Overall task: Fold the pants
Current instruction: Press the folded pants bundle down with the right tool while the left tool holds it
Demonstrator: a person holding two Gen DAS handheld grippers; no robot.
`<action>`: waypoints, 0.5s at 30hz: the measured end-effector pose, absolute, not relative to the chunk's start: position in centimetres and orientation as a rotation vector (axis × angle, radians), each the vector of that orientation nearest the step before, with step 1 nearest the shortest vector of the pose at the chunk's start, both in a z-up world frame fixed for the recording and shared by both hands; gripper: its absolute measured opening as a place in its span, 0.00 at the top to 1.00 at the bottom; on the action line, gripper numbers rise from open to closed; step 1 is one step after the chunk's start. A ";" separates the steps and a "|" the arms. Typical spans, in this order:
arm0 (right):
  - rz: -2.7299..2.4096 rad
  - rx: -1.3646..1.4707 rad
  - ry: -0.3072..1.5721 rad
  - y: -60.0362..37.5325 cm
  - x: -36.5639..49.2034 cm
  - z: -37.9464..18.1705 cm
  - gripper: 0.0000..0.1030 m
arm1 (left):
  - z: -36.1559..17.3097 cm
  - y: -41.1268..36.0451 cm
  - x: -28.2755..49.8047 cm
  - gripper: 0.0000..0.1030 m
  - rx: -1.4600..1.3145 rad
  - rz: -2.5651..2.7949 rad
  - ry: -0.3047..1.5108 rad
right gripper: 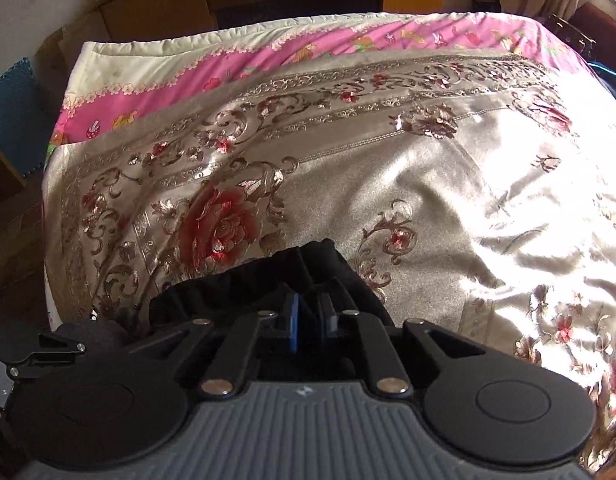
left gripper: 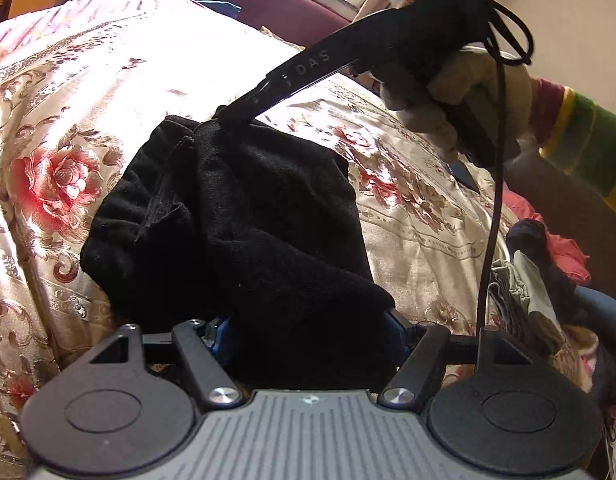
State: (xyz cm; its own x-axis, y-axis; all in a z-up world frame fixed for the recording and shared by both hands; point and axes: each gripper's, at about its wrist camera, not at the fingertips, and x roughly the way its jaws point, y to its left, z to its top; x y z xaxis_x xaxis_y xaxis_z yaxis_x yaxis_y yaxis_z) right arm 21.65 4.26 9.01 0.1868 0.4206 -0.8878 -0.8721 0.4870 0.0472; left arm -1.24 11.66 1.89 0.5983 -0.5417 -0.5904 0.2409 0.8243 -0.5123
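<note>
A: The bed (right gripper: 428, 184), under its flowered satin cover, carries everything. The black pants (left gripper: 244, 216) lie bunched on it in a thick, part-folded heap, and a pile of other clothes (left gripper: 548, 264) sits off at the bed's edge.

B: And the grippers?

A: The left gripper (left gripper: 304, 320) has its fingers spread wide with the near edge of the pants draped between them; whether the pads press on the cloth cannot be told, since the fabric covers them. The right gripper (right gripper: 308, 316), held in a gloved hand (left gripper: 452, 96), has its fingers drawn close on the far edge of the pants, and cloth appears pinched between the blue pads.

B: So which step is it?

A: It looks like the middle of a fold, with one edge being carried over the heap. The next move probably calls for laying that pinched edge flat and square, then letting go.

B: Anything unclear?

A: The waistband and legs cannot be told apart in the black mass, and the left fingertips are buried.
</note>
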 end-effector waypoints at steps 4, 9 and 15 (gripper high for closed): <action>1.016 -0.622 1.082 5.6 22.6 6.8 0.72 | 1.9 11.3 -1.5 0.20 -0.373 -0.458 0.801; 1.004 -0.604 1.104 4.9 24.5 6.3 0.54 | 1.9 10.6 -1.5 0.20 -0.331 -0.481 0.807; 1.060 -0.605 1.114 4.5 23.4 7.1 0.57 | 1.4 11.2 -1.0 0.20 -0.378 -0.491 0.829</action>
